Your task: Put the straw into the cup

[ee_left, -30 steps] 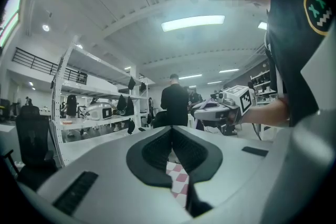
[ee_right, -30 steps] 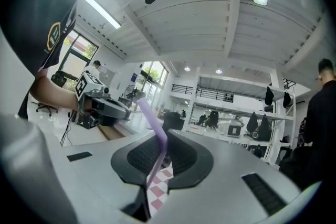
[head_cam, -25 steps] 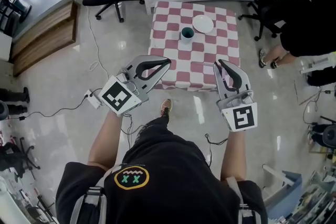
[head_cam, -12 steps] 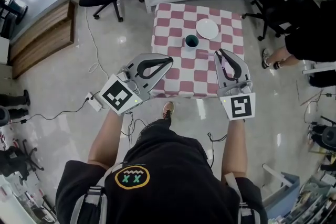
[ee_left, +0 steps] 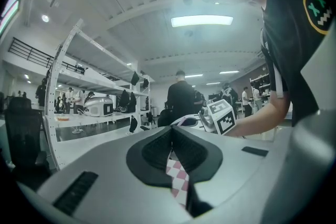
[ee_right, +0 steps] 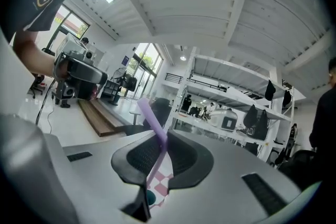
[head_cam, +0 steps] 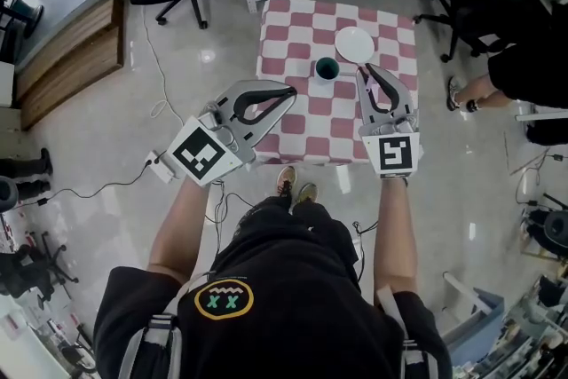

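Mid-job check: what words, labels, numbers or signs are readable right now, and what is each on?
"X X": green, in the yellow-ringed emblem on the shirt.
Marker cubes: black-and-white code squares, no letters.
Cup, straw, plate, tablecloth: no print seen.
Shelves behind: too small to read.

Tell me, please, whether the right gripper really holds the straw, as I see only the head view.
Observer: Yes; the right gripper view shows the right gripper shut on a purple straw that slants up past its tips.
Operator: Is the left gripper carrying anything?
Observer: No; the left gripper is shut with nothing between its jaws.
Operator: Does the right gripper's camera see the cup?
Observer: Yes; the teal cup shows low in the gap beneath its jaws, on the checked cloth.
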Action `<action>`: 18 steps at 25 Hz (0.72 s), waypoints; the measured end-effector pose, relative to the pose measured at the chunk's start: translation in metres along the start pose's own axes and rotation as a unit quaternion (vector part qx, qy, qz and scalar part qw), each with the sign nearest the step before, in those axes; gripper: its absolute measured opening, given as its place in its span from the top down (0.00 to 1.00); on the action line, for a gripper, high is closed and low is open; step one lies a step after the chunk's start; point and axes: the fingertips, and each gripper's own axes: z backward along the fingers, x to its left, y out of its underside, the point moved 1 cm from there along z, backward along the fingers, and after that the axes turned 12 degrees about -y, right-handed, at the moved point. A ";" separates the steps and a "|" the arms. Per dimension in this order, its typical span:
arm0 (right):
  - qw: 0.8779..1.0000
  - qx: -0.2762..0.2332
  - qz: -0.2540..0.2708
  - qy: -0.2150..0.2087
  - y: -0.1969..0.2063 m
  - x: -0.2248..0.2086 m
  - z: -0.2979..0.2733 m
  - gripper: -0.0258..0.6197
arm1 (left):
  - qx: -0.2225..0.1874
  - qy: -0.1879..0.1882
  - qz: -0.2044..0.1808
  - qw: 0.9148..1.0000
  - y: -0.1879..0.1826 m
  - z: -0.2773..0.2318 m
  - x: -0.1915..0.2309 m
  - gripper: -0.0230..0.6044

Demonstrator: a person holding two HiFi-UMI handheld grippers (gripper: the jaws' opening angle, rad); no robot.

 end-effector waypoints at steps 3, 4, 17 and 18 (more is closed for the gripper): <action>1.000 0.017 -0.016 -0.002 0.017 -0.004 -0.011 0.87 | 0.005 -0.004 0.001 1.000 0.001 -0.007 0.004 0.93; 1.000 0.021 -0.019 -0.003 0.022 -0.005 -0.014 0.87 | 0.006 -0.006 0.002 1.000 0.001 -0.010 0.005 0.93; 0.999 0.044 -0.009 -0.025 0.094 -0.014 -0.062 0.87 | 0.018 -0.015 -0.008 1.000 0.014 -0.050 0.013 0.93; 0.999 0.046 -0.009 -0.027 0.099 -0.012 -0.065 0.87 | 0.021 -0.014 -0.008 1.000 0.016 -0.051 0.013 0.93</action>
